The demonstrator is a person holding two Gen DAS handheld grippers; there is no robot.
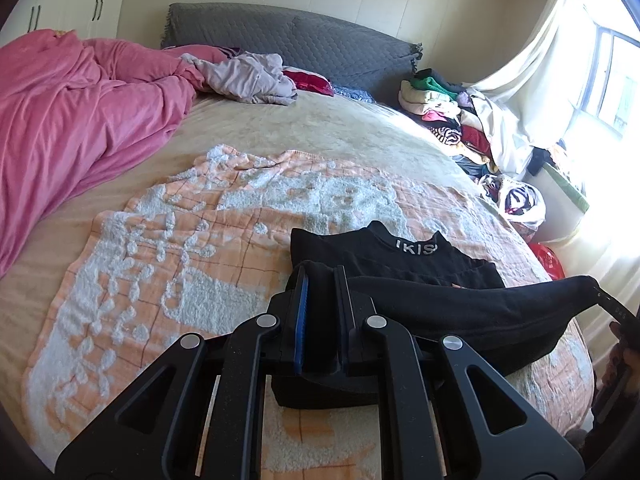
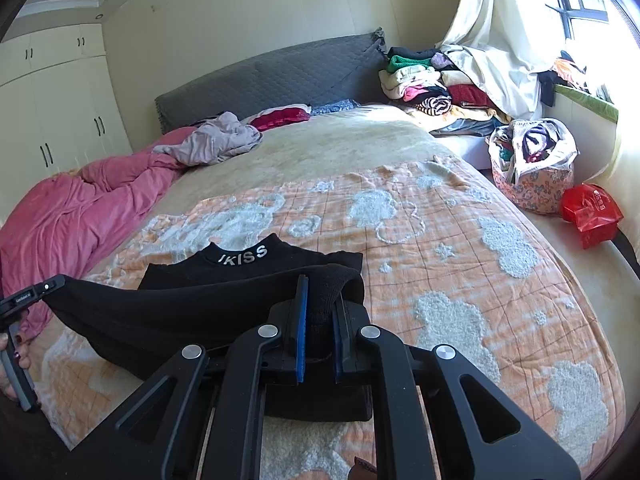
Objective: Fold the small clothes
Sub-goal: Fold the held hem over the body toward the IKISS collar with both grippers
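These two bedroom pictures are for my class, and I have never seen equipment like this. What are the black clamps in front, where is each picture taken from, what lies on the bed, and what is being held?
No robot here: a person holds a hand-held tool in each hand, and each tool has two-fingered tongs and its own wide-angle camera looking along the fingers. One picture comes from the left tongs, the other from the right tongs. Both are shut on the lower edge of a black knit top with white collar lettering, lifting that edge and stretching it between them to fold it. The top lies on an orange-and-white fluffy towel blanket spread over the beige bedsheet. A crumpled pink duvet and a stack of folded clothes lie further back.
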